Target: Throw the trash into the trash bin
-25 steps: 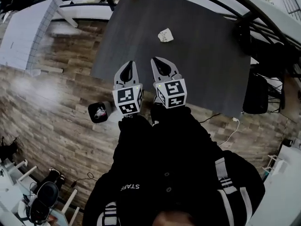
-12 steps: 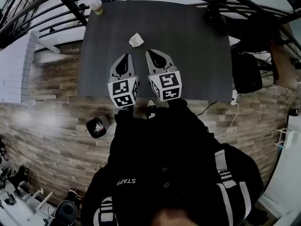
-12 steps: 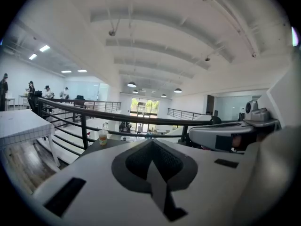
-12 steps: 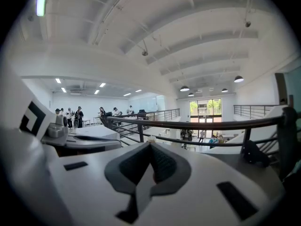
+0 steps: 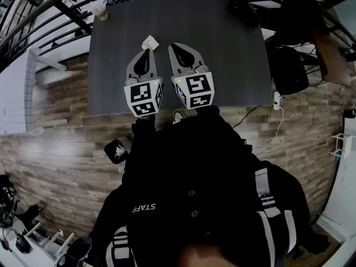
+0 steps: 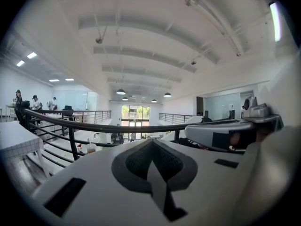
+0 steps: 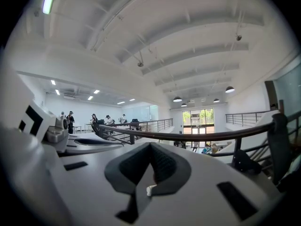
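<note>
Since a sec ago both grippers have gone forward from the table's near edge to well over its top. The crumpled paper, then far ahead of the right gripper, now sits just past the left one's tip. The left gripper (image 6: 151, 144) is closed, jaws pressed together w/ nothing btwn them. The right gripper (image 7: 150, 149) is likewise closed and carries nothing. The two are held side by side, near but apart, pointing roughly level across the table. In the head view the crumpled paper (image 5: 149, 41) lies on the dark table (image 5: 233, 49) right off the left gripper's nose; whether they touch can't be told. Further out, a cup (image 5: 101, 14) stands at the table's far-left corner, close to the black railing (image 5: 67, 15) that runs behind the table. The trash bin (image 5: 115, 150), small & black w/ something pale inside, stands on the wood-plank floor (image 5: 55, 121) at the person's left. It is on the near side of the table's edge, well apart from the paper. On the right, a white cable (image 5: 267, 143) trails over the floor.
</note>
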Demonstrator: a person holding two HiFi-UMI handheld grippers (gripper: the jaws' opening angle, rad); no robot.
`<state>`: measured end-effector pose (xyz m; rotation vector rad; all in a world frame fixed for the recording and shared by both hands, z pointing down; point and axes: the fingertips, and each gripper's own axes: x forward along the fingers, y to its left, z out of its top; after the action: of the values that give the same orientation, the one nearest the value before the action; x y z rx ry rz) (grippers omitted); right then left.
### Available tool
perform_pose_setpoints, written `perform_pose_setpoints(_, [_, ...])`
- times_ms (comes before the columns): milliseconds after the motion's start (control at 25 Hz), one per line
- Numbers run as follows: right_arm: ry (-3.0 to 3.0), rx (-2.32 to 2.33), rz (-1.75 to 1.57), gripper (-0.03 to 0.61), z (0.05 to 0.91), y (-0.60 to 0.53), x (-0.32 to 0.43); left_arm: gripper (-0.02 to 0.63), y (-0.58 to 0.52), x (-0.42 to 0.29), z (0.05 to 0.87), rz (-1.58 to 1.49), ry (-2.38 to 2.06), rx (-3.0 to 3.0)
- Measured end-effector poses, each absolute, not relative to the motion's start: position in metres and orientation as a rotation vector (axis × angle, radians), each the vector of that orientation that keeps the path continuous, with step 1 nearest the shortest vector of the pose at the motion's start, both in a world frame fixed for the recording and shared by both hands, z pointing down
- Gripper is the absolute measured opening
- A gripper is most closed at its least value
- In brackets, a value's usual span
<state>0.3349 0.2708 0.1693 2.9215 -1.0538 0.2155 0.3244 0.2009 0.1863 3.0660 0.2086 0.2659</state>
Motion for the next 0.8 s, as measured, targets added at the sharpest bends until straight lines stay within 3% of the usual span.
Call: perform_pose_setpoints(800, [-1.143,2.916,0.286,0.015,0.189,0.255,0.353,0.000,0.182,0.333,0.214,0.378,0.131,3.052])
